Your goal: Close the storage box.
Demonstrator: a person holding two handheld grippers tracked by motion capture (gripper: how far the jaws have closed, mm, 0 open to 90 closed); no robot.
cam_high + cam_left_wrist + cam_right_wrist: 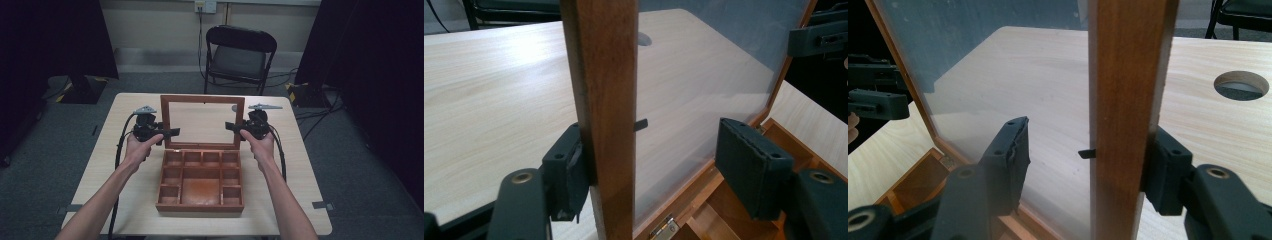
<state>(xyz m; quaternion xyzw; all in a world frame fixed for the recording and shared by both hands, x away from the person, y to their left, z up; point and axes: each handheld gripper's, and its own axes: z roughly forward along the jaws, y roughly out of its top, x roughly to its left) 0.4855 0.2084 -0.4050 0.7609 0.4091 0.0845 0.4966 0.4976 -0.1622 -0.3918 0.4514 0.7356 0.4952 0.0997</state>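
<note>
High view: folding chair stands beyond table, behind upright lid.

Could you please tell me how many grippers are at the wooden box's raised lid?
2. The left gripper straddles the left rail of the lid; the right gripper straddles its right rail. Both are open.
</note>
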